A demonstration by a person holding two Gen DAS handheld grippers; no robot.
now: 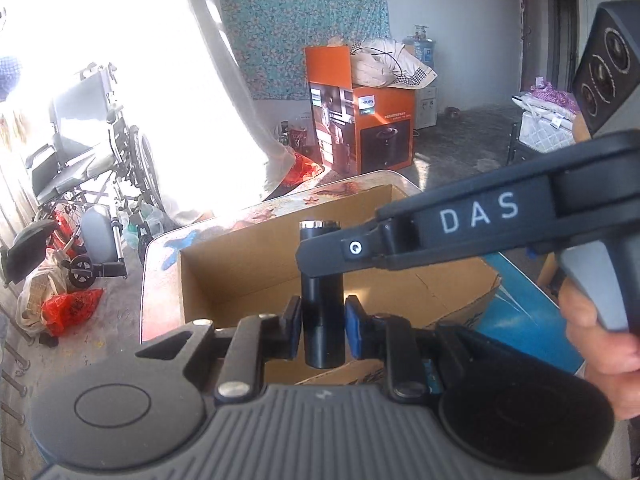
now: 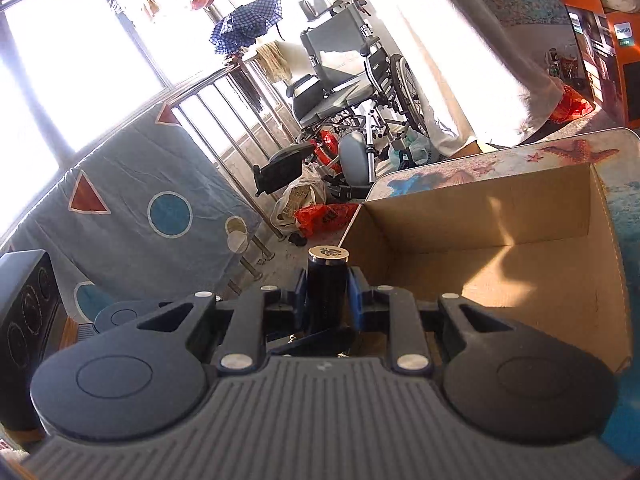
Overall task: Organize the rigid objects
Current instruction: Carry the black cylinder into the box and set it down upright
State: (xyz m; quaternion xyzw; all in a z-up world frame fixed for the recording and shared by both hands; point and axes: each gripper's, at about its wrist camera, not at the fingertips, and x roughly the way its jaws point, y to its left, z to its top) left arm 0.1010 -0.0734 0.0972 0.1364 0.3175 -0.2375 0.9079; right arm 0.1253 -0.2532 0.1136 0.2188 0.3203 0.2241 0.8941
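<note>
Cardboard box open on top, inside mostly bare, room to go in from above. Right gripper crosses over the box opening in the left wrist view, blocking that side. Box walls stand upright all round. Table edge beside the box is narrow. Wheelchair well apart on the floor.

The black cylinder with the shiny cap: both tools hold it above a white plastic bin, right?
Not quite. Both the left tool and right tool grip the black cylinder with the shiny cap, but the left wrist view shows an open brown cardboard box below.
</note>
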